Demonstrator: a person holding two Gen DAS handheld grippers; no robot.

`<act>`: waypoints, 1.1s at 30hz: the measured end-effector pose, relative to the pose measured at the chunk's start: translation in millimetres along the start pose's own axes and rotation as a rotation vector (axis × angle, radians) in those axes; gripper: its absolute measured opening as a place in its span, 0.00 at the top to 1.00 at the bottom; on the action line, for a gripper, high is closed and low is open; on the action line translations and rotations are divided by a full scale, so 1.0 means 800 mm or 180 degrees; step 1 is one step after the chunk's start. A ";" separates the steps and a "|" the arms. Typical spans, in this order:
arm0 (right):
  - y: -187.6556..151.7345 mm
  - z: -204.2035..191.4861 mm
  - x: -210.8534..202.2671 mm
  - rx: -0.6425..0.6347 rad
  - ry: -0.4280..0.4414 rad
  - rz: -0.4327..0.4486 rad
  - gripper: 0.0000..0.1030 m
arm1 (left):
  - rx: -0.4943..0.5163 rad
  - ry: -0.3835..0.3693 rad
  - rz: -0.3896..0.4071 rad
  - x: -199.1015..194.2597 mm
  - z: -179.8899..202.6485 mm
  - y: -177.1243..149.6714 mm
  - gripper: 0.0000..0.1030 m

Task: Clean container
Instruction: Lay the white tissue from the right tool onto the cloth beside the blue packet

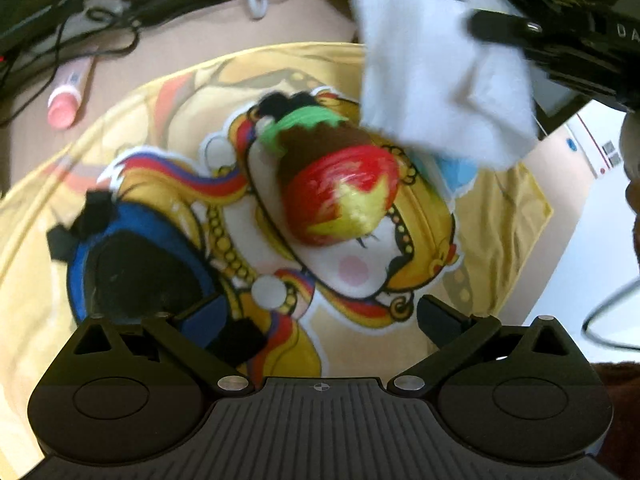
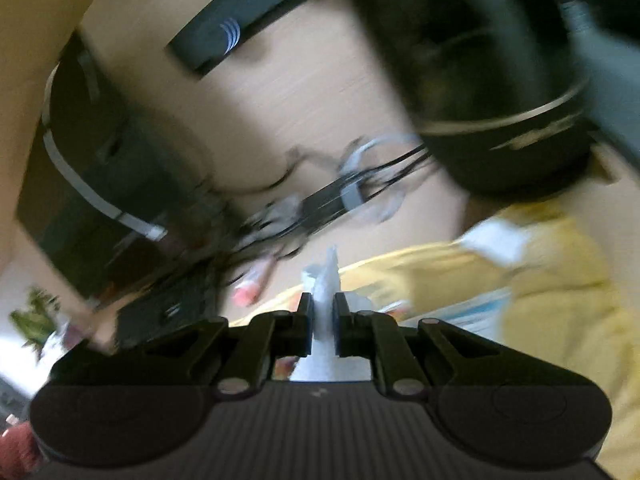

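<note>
Starting at the left of your left wrist view, a pink tube [image 1: 66, 98] lies on the tan desk [image 1: 168, 52] beside tangled black cables [image 1: 100, 8]; its label is too blurred to read. Your left gripper [image 1: 320, 312] has its jaws spread wide with nothing between them, above the yellow cartoon-print cloth [image 1: 132, 128]. The container [image 1: 340, 188], painted red, yellow and green, lies tilted on that cloth at the middle. Further right, your right gripper [image 2: 323, 322] pinches a white wipe [image 1: 444, 76], jaws pressed together on it, just above the container. On its black body only the letters "DA" show before the edge cuts them off. The right wrist view is badly smeared; the dark shapes there cannot be made out.
</note>
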State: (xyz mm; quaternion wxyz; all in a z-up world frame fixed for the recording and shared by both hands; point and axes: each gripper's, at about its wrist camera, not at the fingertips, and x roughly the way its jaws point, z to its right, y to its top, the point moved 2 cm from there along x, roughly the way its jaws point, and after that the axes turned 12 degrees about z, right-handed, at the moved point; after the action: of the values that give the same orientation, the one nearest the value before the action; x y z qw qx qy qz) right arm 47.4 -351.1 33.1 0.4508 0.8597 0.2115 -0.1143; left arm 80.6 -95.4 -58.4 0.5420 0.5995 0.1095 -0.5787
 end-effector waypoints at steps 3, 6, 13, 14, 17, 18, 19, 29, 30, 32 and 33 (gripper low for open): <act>0.010 0.045 -0.017 0.0234 -0.0217 0.0072 0.89 | -0.0037 0.0002 0.0027 -0.002 0.000 0.001 0.00; -0.002 0.083 -0.014 0.0345 -0.0403 -0.0040 0.86 | 0.0019 0.0002 0.0022 0.001 0.007 0.006 0.00; -0.045 0.127 0.000 -0.0037 -0.1044 -0.0234 0.86 | 0.0140 -0.0098 0.0074 -0.005 0.033 0.019 0.00; -0.046 0.132 0.001 -0.0056 -0.1071 -0.0232 0.86 | 0.0148 -0.0212 0.0174 -0.009 0.042 0.028 0.00; -0.044 0.143 -0.003 0.0001 -0.1067 -0.0174 0.86 | 0.0276 -0.0579 0.0531 -0.014 0.081 0.065 0.00; -0.042 0.145 -0.004 0.0008 -0.1057 -0.0147 0.86 | 0.0352 -0.0674 0.0638 -0.011 0.096 0.078 0.00; -0.038 0.146 -0.005 0.0013 -0.1034 -0.0110 0.86 | 0.0447 -0.0733 0.0723 -0.002 0.112 0.089 0.00; 0.009 0.082 -0.035 0.0563 0.0144 0.0333 0.86 | 0.1040 -0.0595 0.0550 0.089 0.160 0.082 0.27; 0.009 0.077 -0.031 0.0572 0.0218 0.0309 0.86 | 0.1090 -0.0582 0.0535 0.091 0.162 0.080 0.26; 0.007 0.069 -0.022 0.0416 0.0194 0.0272 0.75 | 0.1107 -0.0553 0.0444 0.097 0.162 0.079 0.23; 0.004 0.067 -0.019 0.0230 0.0017 0.0254 0.67 | 0.1091 -0.0540 0.0407 0.099 0.161 0.079 0.22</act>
State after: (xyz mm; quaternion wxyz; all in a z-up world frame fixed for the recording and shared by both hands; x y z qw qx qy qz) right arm 35.0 -400.9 10.9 0.4231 0.8834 0.1740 -0.1015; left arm 78.5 -259.1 -56.6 0.4749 0.6378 -0.0749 -0.6017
